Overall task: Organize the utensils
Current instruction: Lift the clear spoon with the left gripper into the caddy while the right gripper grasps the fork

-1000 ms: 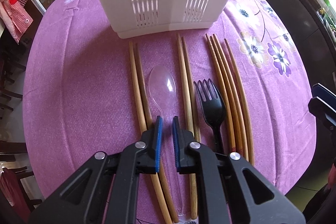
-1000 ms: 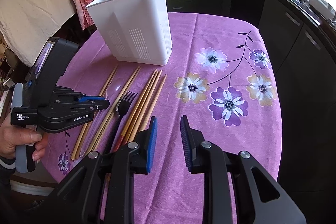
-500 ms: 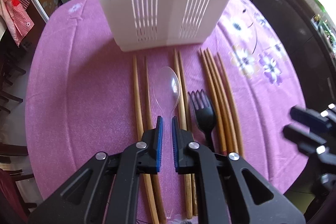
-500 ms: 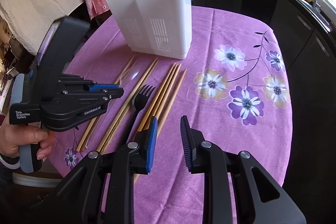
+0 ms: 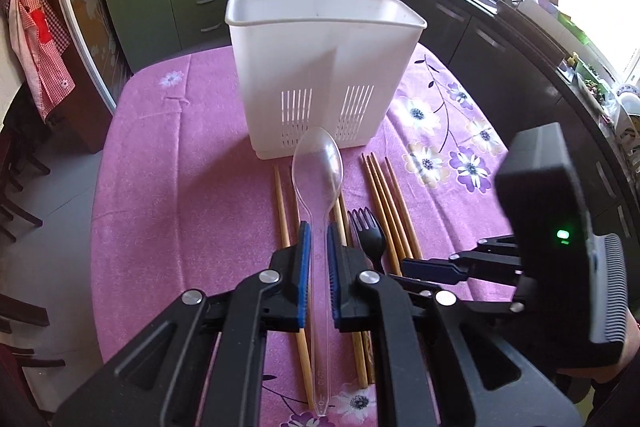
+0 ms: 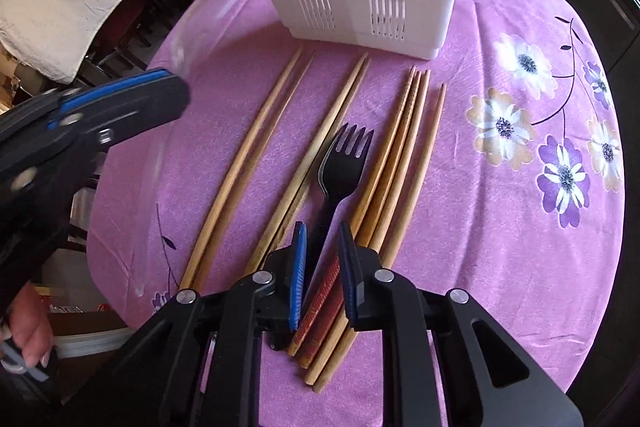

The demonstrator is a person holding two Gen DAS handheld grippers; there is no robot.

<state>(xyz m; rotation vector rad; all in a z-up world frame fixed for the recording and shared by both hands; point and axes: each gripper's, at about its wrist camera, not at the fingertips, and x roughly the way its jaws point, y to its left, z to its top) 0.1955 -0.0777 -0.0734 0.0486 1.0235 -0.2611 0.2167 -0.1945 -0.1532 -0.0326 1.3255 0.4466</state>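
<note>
Left gripper [image 5: 316, 247] with its blue pads narrowed onto the handle of the clear plastic spoon [image 5: 318, 163], which a second ago lay flat on the purple tablecloth [image 5: 180, 187] between two pairs of wooden chopsticks [image 6: 248, 151] and is now raised off the cloth, bowl pointing forward and up toward the white utensil holder [image 5: 324, 67]. The left wrist view has swung from a downward look at the table to a level look over the holder's open rim, which indicates that the pick is complete and the carry to the holder is under way. Right gripper [image 6: 322, 267], well clear of the utensils a second ago, now sits low over the black plastic fork [image 6: 340, 163], its fingers straddling the fork handle with a gap visible on each side; the grip is not yet made. A pair of chopsticks lies to the left of the fork, a bundle of four just to its right, all pointing at the base of the holder. Judged from this layout, one utensil is in transit, the fork is next, and every chopstick remains to be stowed. The near bundle crowds the right finger, so a stray chopstick may be caught along with the fork
</note>
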